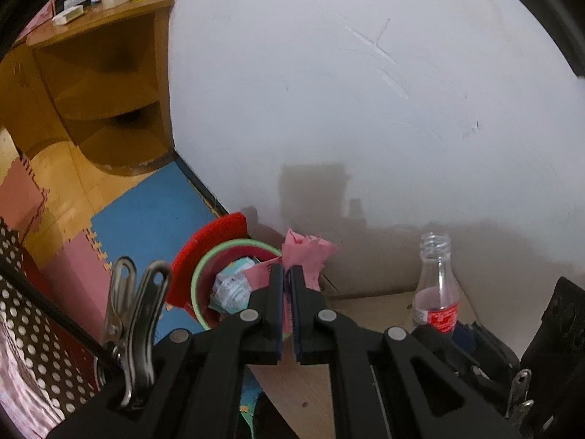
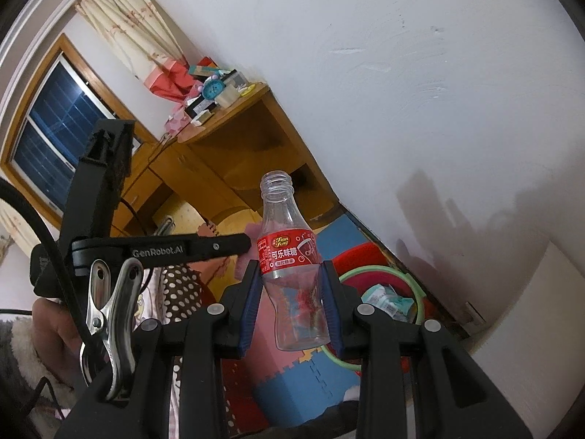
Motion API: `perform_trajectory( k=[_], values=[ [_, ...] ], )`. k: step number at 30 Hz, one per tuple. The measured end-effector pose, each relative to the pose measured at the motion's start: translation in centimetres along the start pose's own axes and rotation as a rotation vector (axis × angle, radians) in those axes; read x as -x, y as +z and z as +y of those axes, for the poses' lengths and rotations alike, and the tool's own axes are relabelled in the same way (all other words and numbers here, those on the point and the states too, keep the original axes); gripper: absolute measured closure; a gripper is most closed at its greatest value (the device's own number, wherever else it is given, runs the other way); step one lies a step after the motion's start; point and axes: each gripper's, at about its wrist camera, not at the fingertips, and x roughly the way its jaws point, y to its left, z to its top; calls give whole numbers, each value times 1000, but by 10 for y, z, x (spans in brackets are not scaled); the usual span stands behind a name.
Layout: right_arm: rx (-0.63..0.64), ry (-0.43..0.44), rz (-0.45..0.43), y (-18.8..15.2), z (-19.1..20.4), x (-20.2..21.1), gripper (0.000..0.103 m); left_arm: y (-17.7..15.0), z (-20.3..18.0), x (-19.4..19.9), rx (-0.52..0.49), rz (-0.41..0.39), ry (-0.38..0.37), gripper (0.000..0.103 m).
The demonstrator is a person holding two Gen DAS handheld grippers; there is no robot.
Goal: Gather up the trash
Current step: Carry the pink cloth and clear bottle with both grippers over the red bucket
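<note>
The clear plastic bottle wears a red label reading "Tian Feng" above the Chinese characters "可乐味糖". Left of the bottle, a black arm is printed "GenRobot.AI" in grey letters.

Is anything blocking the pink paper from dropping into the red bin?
Nothing visible blocks it. The left gripper pinches the crumpled pink paper just above the red bin, whose green-rimmed mouth is open. The bin already holds some white crumpled trash, but there is room left.
</note>
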Motion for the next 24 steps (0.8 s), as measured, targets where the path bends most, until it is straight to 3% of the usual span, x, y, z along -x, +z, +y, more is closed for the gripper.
perform_trajectory(
  k=[14,24],
  values=[
    [-7,-43,74,13,0,-40,71,21,50,-34,25,11,16,99],
    [-4,-65,126,35,-1,-79,71,28,82,-60,102,16,13,99]
  ],
)
